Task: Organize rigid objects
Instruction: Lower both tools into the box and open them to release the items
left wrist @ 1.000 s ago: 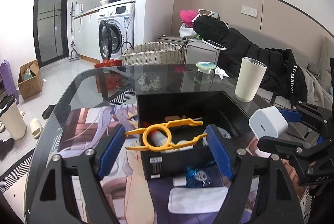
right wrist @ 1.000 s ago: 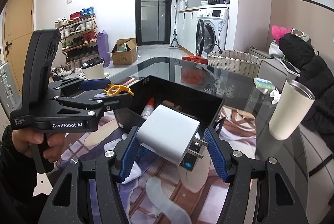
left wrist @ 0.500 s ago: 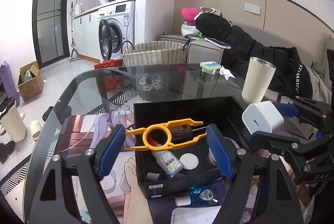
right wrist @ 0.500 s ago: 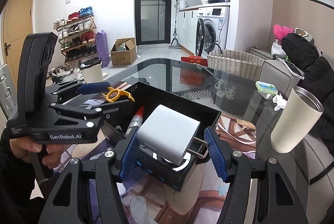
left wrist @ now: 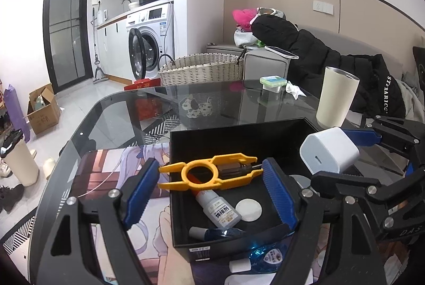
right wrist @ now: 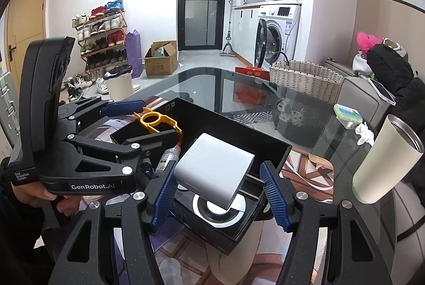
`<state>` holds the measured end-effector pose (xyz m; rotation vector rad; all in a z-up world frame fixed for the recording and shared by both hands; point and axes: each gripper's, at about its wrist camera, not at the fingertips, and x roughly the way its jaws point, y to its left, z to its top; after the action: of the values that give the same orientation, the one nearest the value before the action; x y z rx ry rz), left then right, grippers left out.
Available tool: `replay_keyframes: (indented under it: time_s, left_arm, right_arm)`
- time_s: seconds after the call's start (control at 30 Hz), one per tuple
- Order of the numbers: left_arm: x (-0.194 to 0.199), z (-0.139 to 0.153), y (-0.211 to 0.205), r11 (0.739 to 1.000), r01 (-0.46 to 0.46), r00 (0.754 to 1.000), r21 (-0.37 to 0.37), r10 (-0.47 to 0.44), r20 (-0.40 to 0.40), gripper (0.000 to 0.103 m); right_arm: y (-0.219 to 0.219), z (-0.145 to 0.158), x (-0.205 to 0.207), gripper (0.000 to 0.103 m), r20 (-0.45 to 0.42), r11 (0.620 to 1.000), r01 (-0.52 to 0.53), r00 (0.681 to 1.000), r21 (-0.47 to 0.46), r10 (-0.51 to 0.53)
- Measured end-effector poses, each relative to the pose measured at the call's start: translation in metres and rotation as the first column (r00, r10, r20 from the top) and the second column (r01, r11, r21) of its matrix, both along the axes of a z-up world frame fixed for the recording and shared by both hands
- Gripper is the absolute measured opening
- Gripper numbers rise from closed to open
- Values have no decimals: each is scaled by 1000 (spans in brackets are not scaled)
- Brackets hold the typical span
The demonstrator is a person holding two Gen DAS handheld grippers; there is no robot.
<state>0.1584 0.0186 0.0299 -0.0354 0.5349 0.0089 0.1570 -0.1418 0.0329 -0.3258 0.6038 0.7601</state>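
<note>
An open black box (left wrist: 239,136) stands on a printed mat on the glass table. My left gripper (left wrist: 211,173) hangs over the box's left half, shut on a yellow plastic tool (left wrist: 231,159) that spans the blue pads. My right gripper (right wrist: 219,178) is shut on a white charger plug (right wrist: 212,165), prongs to the right, above the box's (right wrist: 220,240) near corner. In the left wrist view the charger (left wrist: 329,152) hovers at the box's right rim. Inside the box lie a glue bottle (left wrist: 217,208), a white disc (left wrist: 248,209) and a blue bottle (left wrist: 212,233).
A cream tumbler (left wrist: 337,96) stands on the glass table (left wrist: 132,112) right of the box. A green-lidded case (left wrist: 273,80) and a crumpled tissue lie farther back. A blue packet (left wrist: 268,255) lies in front of the box. A sofa with a black jacket is behind.
Both grippers have moved forward and slightly down, from in front of the box to over it. Each still holds its object with the same grip.
</note>
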Motion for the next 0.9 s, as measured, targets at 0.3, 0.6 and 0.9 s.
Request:
replay_keyframes:
  time_s: [0.3, 0.6, 0.9]
  left_arm:
    - [2, -3, -6, 999, -2, 1000, 46, 2, 1, 79]
    - [5, -6, -4, 1000, 11, 1000, 10, -11, -29, 79]
    - [5, -8, -1, 999, 29, 998, -42, -32, -52, 78]
  right_arm:
    - [7, -7, 9, 64, -1, 999, -4, 1000, -38, 4]
    - [15, -10, 17, 64, -8, 998, -19, 1000, -59, 19]
    - [17, -10, 25, 62, -74, 994, -69, 995, -80, 63]
